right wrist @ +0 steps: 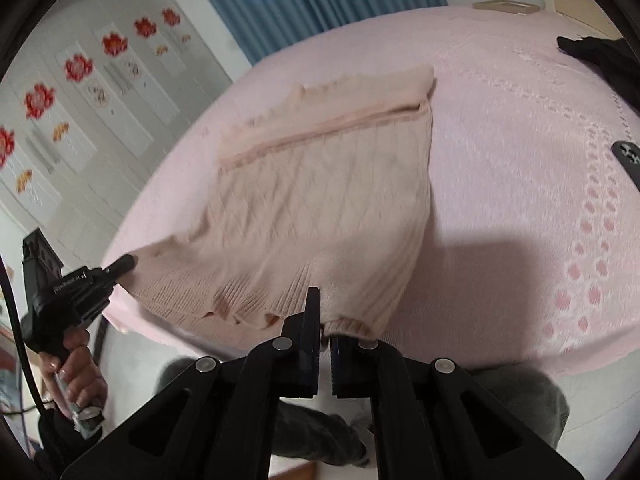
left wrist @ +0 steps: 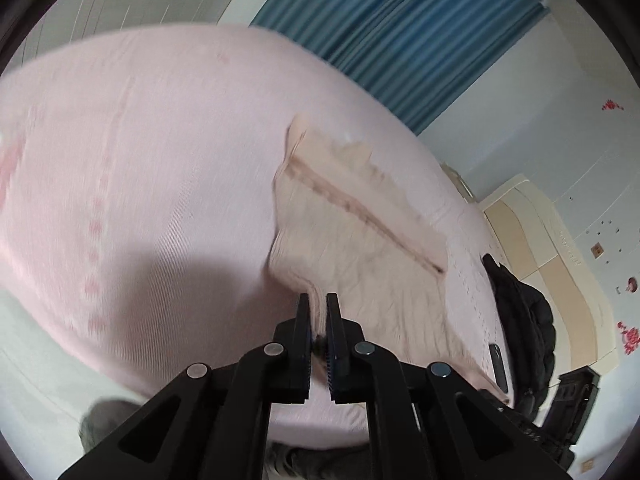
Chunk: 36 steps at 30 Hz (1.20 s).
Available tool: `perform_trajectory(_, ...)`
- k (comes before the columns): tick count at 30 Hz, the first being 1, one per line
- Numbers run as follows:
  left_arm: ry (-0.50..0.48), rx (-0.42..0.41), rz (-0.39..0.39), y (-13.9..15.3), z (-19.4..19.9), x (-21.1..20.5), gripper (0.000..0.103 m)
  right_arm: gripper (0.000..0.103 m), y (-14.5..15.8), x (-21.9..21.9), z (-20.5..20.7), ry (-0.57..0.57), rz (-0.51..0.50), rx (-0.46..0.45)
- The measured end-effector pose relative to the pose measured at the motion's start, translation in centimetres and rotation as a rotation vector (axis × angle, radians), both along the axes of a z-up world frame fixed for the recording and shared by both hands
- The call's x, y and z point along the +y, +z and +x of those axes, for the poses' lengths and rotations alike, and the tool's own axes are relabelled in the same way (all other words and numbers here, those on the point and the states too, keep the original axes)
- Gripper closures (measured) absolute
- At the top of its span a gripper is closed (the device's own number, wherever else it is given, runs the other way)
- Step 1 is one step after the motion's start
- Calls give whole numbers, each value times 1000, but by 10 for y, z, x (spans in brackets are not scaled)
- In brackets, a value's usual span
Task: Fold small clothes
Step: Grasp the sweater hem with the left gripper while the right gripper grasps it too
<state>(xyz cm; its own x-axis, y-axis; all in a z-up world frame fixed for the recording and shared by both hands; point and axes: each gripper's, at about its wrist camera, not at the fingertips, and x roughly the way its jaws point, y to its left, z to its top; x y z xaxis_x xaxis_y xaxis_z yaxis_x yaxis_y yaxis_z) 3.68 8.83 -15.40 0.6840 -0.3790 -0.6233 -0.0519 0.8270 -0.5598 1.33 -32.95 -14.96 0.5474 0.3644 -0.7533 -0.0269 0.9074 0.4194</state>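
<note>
Sweater hem pinched in both grippers' jaws.

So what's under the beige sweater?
The pink bedspread lies under the beige sweater, showing all around it. The part right beneath stays hidden. The near hem is lifted by the left gripper and the right gripper.

A home bedroom. A bed under a pink patterned cover fills the view. Blue curtains hang behind it, flower stickers dot the wall.
</note>
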Motion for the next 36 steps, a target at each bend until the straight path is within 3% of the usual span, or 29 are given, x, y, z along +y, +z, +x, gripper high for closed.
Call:
perform_trajectory(7, 11, -72, 128, 51, 46, -22, 96, 99, 51, -13, 38, -77, 53, -76)
perform_trajectory(16, 18, -111, 169, 82, 111, -29, 97, 99, 83, -25, 111, -146, 132, -116)
perform_trajectory(23, 8, -124, 179, 78, 168, -39, 97, 99, 76, -42, 177, -207, 232, -120)
perform_trajectory(36, 0, -84, 206, 28, 293, -60, 97, 99, 19, -52, 307, -248, 199, -80)
